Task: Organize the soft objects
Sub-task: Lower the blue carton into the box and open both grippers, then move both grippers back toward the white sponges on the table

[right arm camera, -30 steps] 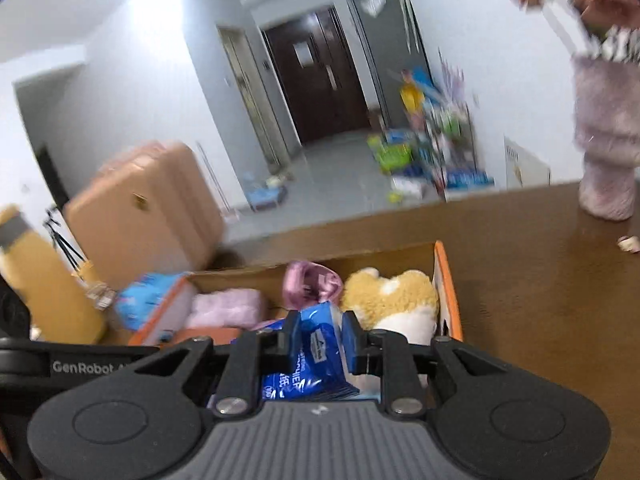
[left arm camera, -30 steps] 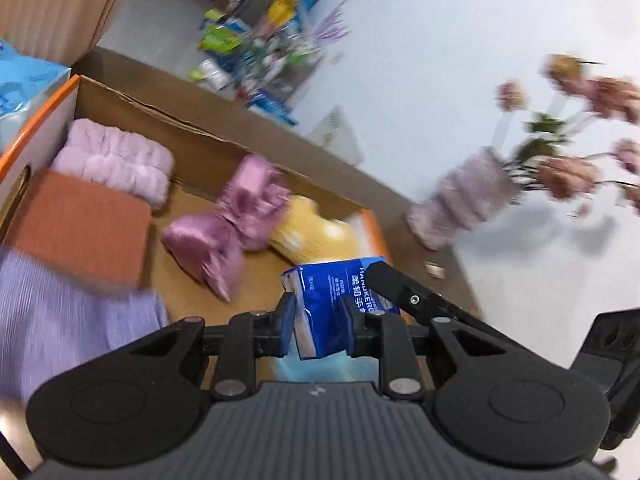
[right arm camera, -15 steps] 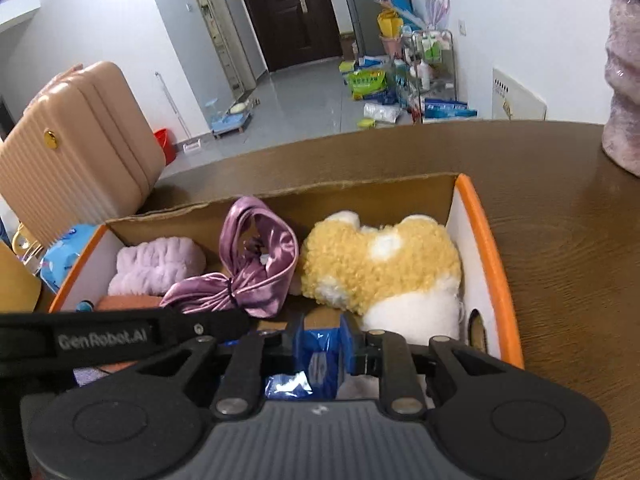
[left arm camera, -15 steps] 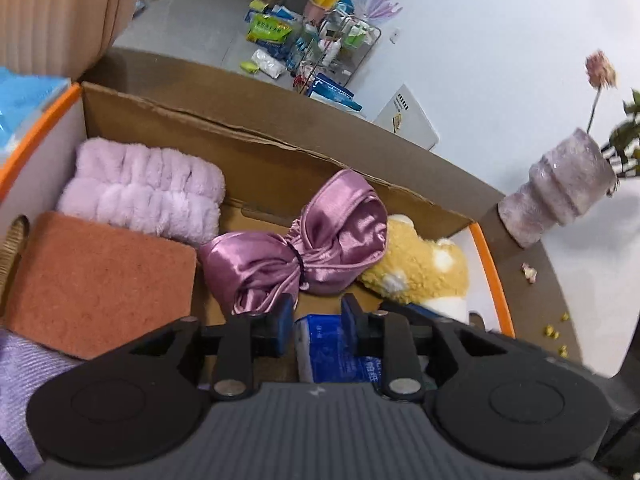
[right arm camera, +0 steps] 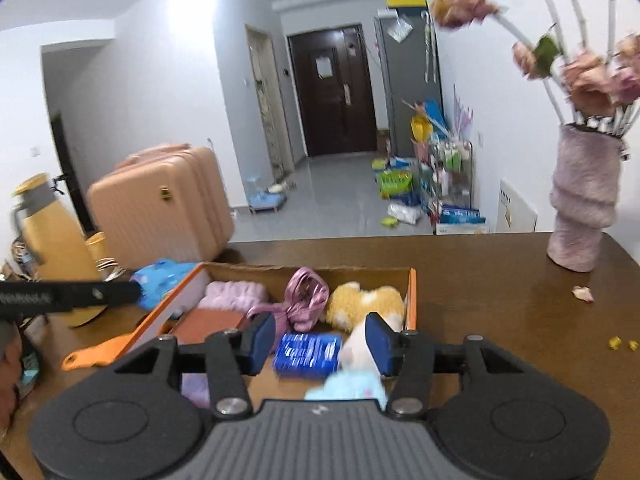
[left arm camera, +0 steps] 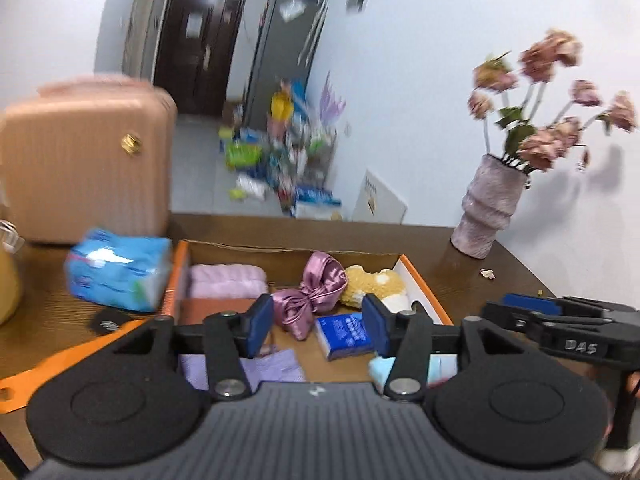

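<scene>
An orange-rimmed cardboard box (left arm camera: pixel 424 280) (right arm camera: pixel 412 288) sits on the brown table. In it lie a blue tissue pack (left arm camera: pixel 344 334) (right arm camera: pixel 308 352), a purple satin bow (left arm camera: pixel 312 296) (right arm camera: pixel 300 300), a yellow plush toy (left arm camera: pixel 372 284) (right arm camera: pixel 364 302), a pink fluffy band (left arm camera: pixel 226 280) (right arm camera: pixel 232 294), a rust cloth (right arm camera: pixel 208 322) and a lilac cloth (left arm camera: pixel 272 366). A light blue plush (right arm camera: pixel 348 386) lies at the near edge. My left gripper (left arm camera: pixel 318 326) and right gripper (right arm camera: pixel 320 340) are both open and empty, held above and back from the box.
A larger blue tissue pack (left arm camera: pixel 118 270) lies left of the box. A pink vase with flowers (left arm camera: pixel 490 208) (right arm camera: pixel 580 216) stands at the back right. A pink suitcase (left arm camera: pixel 80 160) and a yellow flask (right arm camera: pixel 52 232) stand to the left. An orange flap (right arm camera: pixel 96 354) lies beside the box.
Both grippers were shut on the blue tissue pack and lowered it into the box. Both have opened, let it go and pulled back and up.
</scene>
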`<action>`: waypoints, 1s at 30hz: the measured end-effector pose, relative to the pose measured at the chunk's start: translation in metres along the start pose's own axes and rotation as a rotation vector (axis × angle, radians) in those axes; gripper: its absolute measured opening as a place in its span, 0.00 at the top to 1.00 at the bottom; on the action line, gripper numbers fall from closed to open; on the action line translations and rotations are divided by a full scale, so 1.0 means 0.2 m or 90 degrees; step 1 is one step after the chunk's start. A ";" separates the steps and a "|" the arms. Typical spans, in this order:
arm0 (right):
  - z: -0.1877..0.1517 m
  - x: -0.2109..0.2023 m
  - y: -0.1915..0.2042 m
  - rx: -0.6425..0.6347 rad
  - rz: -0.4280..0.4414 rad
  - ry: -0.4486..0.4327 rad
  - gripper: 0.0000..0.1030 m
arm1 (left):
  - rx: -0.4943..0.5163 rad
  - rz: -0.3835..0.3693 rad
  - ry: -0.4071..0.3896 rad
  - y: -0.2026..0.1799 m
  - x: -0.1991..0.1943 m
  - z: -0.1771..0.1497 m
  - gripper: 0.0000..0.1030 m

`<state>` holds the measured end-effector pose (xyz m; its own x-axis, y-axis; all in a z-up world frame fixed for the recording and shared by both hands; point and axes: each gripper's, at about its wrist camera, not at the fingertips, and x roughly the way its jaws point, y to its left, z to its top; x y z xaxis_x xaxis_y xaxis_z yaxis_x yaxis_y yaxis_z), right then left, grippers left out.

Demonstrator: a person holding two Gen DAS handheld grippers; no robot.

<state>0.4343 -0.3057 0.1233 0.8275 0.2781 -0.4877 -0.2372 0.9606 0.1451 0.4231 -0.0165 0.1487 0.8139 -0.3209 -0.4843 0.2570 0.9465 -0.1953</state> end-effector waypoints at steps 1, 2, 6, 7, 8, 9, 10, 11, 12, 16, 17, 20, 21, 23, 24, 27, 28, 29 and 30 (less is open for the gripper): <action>-0.05 -0.08 0.01 -0.002 0.004 -0.009 0.52 | 0.005 0.004 -0.012 -0.01 -0.08 -0.04 0.47; -0.09 -0.16 0.02 -0.004 0.008 -0.021 0.51 | 0.010 0.009 -0.024 -0.02 -0.15 -0.10 0.46; -0.31 -0.44 0.12 -0.023 0.024 -0.066 0.46 | 0.028 0.030 -0.080 -0.07 -0.44 -0.39 0.33; -0.37 -0.49 0.15 -0.030 0.029 -0.074 0.46 | 0.025 0.037 -0.092 -0.07 -0.50 -0.47 0.28; -0.44 -0.56 0.17 -0.031 0.035 -0.084 0.44 | 0.022 0.043 -0.099 -0.07 -0.56 -0.56 0.25; -0.52 -0.61 0.19 -0.030 0.044 -0.090 0.42 | 0.017 0.041 -0.098 -0.08 -0.60 -0.64 0.24; -0.59 -0.65 0.21 -0.028 0.052 -0.092 0.42 | 0.004 0.034 -0.088 -0.07 -0.63 -0.72 0.21; -0.67 -0.69 0.23 -0.023 0.058 -0.092 0.41 | -0.007 0.024 -0.073 -0.06 -0.66 -0.79 0.20; -0.74 -0.72 0.26 -0.023 0.062 -0.088 0.40 | -0.023 0.014 -0.059 -0.05 -0.69 -0.86 0.20; -0.99 -0.79 0.33 -0.006 0.068 -0.062 0.39 | -0.050 0.023 -0.040 -0.03 -0.80 -1.07 0.20; -1.04 -0.80 0.34 -0.002 0.075 -0.050 0.39 | -0.047 0.035 -0.039 -0.03 -0.81 -1.10 0.20; -1.13 -0.79 0.36 0.004 0.075 -0.023 0.39 | -0.037 0.056 -0.034 -0.03 -0.81 -1.14 0.20; -1.14 -0.77 0.37 0.005 0.075 -0.012 0.39 | -0.037 0.061 -0.032 -0.02 -0.80 -1.14 0.20; -1.15 -0.74 0.39 0.004 0.076 -0.003 0.39 | -0.039 0.070 -0.028 -0.01 -0.76 -1.15 0.20; -1.14 -0.71 0.40 0.000 0.075 0.001 0.39 | -0.038 0.076 -0.025 0.00 -0.74 -1.15 0.20; -1.13 -0.66 0.44 -0.013 0.072 0.000 0.39 | -0.031 0.082 -0.017 0.01 -0.67 -1.16 0.20; -1.12 -0.64 0.45 -0.016 0.074 0.000 0.39 | -0.031 0.083 -0.013 0.02 -0.65 -1.16 0.20; -1.11 -0.62 0.45 -0.016 0.075 0.001 0.39 | -0.031 0.085 -0.011 0.03 -0.63 -1.15 0.20; -1.10 -0.60 0.45 -0.014 0.075 0.003 0.39 | -0.031 0.088 -0.010 0.04 -0.61 -1.15 0.20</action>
<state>0.2014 -0.2507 0.0051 0.7907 0.3889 -0.4729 -0.3437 0.9211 0.1828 0.2062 0.0222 0.0101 0.8478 -0.1862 -0.4966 0.1165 0.9789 -0.1680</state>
